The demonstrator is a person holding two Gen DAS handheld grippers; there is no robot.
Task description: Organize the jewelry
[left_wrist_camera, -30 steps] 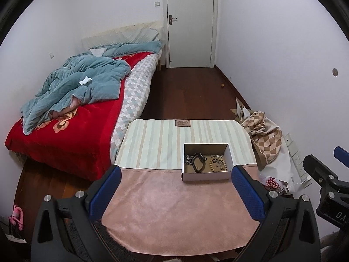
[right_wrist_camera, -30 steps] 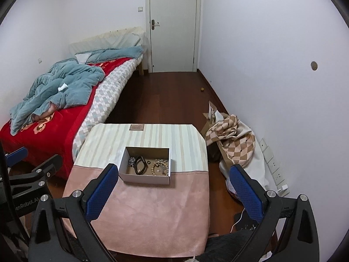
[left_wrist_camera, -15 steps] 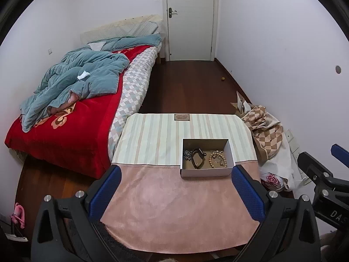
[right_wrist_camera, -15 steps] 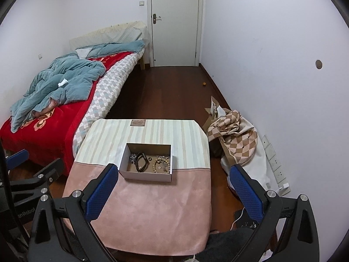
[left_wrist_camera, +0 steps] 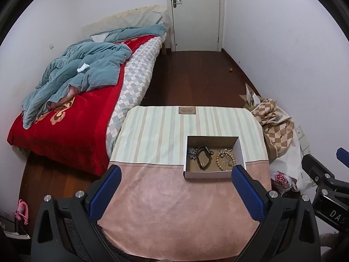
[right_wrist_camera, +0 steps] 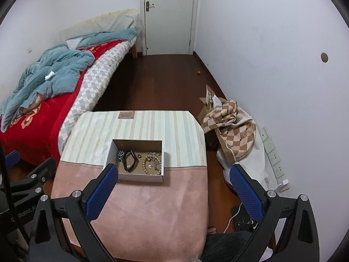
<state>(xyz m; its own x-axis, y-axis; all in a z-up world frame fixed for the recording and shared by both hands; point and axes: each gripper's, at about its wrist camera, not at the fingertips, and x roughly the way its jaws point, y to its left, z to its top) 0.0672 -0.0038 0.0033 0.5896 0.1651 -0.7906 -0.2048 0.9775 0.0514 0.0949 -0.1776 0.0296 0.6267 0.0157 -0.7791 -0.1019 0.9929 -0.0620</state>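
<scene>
Holding beads, chain, dark bracelet (left_wrist_camera: 204, 157) — shallow box (left_wrist_camera: 207, 174).

even soft light, sharp, perhaps edge-warped

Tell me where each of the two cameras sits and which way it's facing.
Left wrist: on the left gripper, above the near table edge, facing the door; blue fingers spread, right gripper at right.
Right wrist: on the right gripper, further right, same heading; left gripper at left.
Shared: box of jewelry, table, bed, door.
</scene>
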